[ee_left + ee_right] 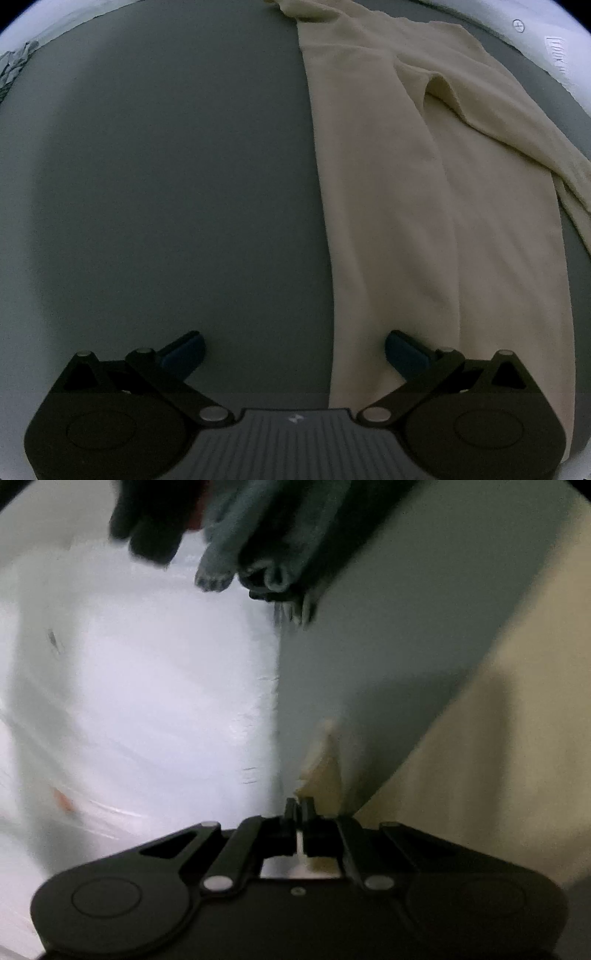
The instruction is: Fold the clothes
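We take the cream garment (424, 206) as our landmark: it lies spread in a long folded strip on the grey table (166, 184), one layer doubled over along its far side. Our left gripper (293, 347) hangs straight above the garment's near edge with its jaws spread as wide as they go and nothing between them; one fingertip (404, 350) sits over the cloth, the other over bare table, so we judge it is placed to come down astride that edge. Our right gripper (299, 808) is pinched fully together at the garment's border, and a small peak of cream fabric (325, 764) rises just past its tips; it looks caught in the jaws, though the blur leaves us unsure how much cloth is between them. We read that grip as a corner taken for the next fold. Beyond the garment, dark and grey-blue clothes (258, 535) lie heaped near the table's edge. We see no basket or bin.
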